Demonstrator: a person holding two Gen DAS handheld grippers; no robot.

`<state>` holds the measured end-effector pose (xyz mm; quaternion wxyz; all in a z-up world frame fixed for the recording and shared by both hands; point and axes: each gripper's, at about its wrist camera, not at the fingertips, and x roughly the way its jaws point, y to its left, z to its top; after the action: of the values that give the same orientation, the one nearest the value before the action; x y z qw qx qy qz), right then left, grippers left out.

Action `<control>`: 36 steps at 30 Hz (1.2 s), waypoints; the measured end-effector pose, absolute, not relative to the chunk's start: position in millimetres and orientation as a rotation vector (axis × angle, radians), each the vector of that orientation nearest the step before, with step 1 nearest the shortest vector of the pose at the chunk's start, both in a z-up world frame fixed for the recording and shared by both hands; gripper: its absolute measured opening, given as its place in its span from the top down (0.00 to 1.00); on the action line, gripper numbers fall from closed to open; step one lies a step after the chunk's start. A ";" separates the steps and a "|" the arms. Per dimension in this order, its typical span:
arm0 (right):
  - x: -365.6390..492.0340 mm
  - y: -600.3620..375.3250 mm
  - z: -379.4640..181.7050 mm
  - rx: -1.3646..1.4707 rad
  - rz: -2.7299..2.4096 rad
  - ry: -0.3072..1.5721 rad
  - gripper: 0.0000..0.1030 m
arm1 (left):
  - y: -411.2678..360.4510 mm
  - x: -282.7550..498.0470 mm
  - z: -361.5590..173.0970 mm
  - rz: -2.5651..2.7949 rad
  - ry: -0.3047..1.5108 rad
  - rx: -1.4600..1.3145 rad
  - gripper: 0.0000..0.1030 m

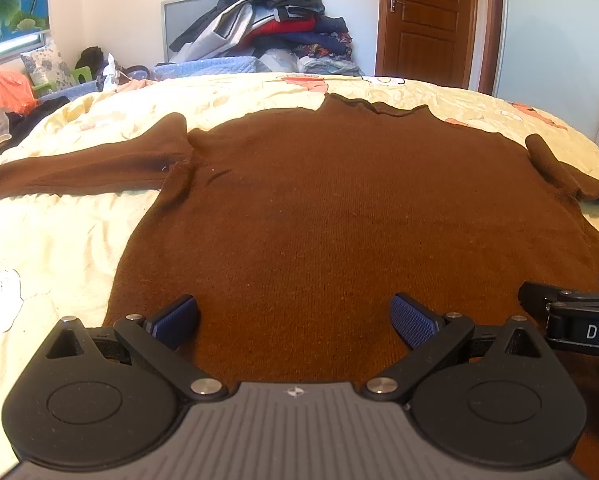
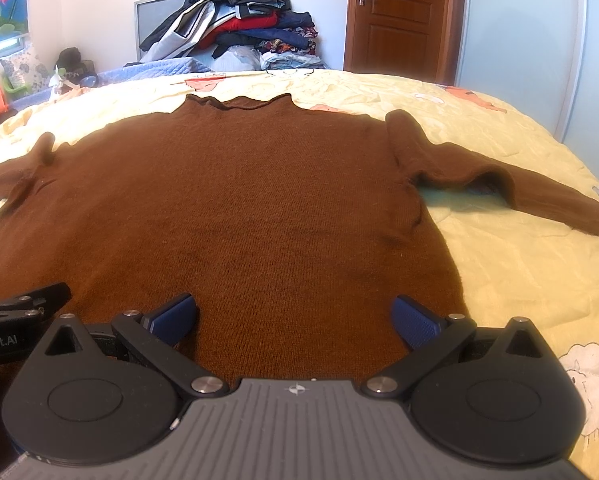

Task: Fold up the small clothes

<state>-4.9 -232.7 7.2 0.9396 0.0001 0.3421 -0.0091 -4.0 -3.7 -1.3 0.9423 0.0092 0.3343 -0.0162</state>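
A brown knitted sweater point(image 1: 319, 208) lies flat on the bed, collar at the far end, both sleeves spread out sideways. It also fills the right wrist view point(image 2: 235, 208). My left gripper point(image 1: 295, 324) is open just above the sweater's near hem, left of centre. My right gripper point(image 2: 295, 322) is open above the near hem, right of centre. Each gripper shows at the edge of the other's view: the right one point(image 1: 571, 316) and the left one point(image 2: 19, 312). The left sleeve point(image 1: 83, 172) lies straight; the right sleeve point(image 2: 499, 184) has a bump near the shoulder.
The bed has a pale yellow quilt point(image 1: 51, 240) with animal prints. A tall pile of clothes point(image 1: 271, 16) stands beyond the far bed edge. A wooden door point(image 1: 427, 20) and a pale wardrobe point(image 1: 555, 48) are at the back right. Clutter lies at the far left point(image 1: 7, 92).
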 end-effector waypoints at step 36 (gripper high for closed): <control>-44.8 -668.8 21.1 1.186 -0.441 0.326 0.19 | -1.7 -5.0 -0.8 -0.056 0.679 0.011 0.00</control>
<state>-44.8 -668.8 21.1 0.7940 0.5518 0.1517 -0.2053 -5.0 -1.7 -0.8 0.9425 0.0055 0.3331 -0.0275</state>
